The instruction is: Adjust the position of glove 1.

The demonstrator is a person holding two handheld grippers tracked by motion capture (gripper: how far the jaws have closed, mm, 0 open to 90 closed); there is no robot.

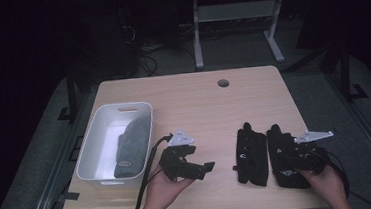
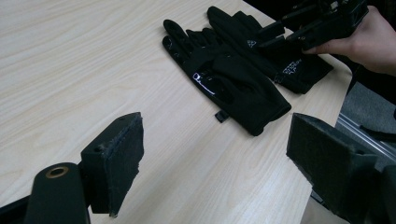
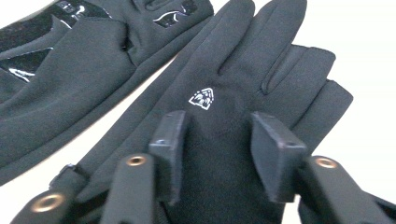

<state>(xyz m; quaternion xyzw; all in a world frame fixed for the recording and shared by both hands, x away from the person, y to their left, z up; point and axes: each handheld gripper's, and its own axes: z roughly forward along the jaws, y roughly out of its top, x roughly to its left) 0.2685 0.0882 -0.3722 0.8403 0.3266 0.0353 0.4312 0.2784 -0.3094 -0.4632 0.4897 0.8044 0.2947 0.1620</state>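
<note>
Right gripper down on a black fabric glove

Its fingers, half-closed, straddle the right-hand black fabric glove on the pale wooden table, beside its matching black glove. The left gripper hovers wide open, holding nothing.

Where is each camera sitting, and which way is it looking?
High view: sits above the person's side, looking forward and down on the table, the white bin and two black gloves; both hands and grippers show.
Left gripper view: rides the left gripper, looking across the table at the gloves; its two open jaws show.
Right gripper view: rides the right gripper, looking close down on the right glove; its jaws straddle it.
Shared: the left glove appears in the high and left gripper views.
</note>
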